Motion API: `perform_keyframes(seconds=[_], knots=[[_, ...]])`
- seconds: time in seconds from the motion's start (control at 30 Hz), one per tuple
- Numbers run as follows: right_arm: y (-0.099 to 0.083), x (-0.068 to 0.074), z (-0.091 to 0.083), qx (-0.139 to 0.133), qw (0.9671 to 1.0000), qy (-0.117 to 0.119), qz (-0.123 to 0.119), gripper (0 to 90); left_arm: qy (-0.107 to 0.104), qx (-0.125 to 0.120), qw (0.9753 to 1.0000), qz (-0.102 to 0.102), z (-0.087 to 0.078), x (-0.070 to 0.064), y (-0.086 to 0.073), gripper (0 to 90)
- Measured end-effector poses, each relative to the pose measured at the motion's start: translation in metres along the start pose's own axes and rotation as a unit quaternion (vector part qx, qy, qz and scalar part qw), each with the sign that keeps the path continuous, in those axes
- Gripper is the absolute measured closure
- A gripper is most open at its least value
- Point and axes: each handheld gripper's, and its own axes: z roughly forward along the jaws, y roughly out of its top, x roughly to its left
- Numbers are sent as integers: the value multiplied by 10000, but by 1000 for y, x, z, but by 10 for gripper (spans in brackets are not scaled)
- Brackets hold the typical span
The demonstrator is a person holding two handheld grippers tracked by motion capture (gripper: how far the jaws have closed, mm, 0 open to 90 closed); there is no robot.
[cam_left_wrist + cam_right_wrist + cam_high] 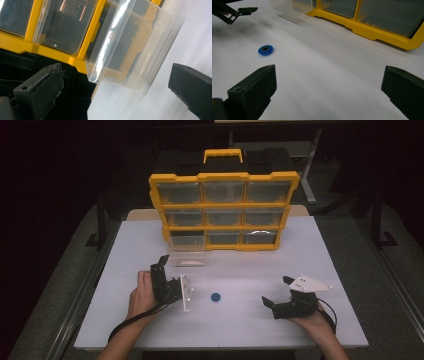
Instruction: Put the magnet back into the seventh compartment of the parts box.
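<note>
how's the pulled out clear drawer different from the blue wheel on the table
The clear drawer is a see-through box; the blue wheel is a small, flat, opaque disc. The drawer sits by the yellow organizer ahead of the left gripper; the wheel lies between both grippers. Both rest unheld on the table.

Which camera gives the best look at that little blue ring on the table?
The right gripper view: the blue ring lies close, its dark centre plain, on the white table. The high view shows it as a small dot between both grippers. The left gripper view faces the clear drawer instead.
</note>
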Motion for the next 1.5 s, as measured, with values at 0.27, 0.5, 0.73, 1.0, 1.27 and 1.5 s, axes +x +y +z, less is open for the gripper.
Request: perform_keyframes(seconds=[0.27, 0.5, 0.73, 1.0, 1.27, 1.5], knots=[[0, 0, 0, 11, 10000, 0, -18, 0, -151, -40, 9991, -402, 2, 3, -3, 0], [0, -1, 0, 10, 10000, -5, -19, 0, -291, 6, 9973, -667, 3, 6, -6, 0], [-1, -1, 0, 18, 10000, -4, 2, 0, -370, 21, 9956, -864, 4, 8, -7, 0], [-1, 0, 0, 25, 10000, -10, 45, 0, -530, 19, 9891, -1375, 6, 14, -11, 0], [-1, 0, 0, 31, 10000, -8, 34, 0, -653, 35, 9818, -1785, 8, 20, -16, 0], [-1, 0, 0, 31, 10000, -8, 34, 0, -766, 30, 9729, -2180, 10, 24, -19, 0]])
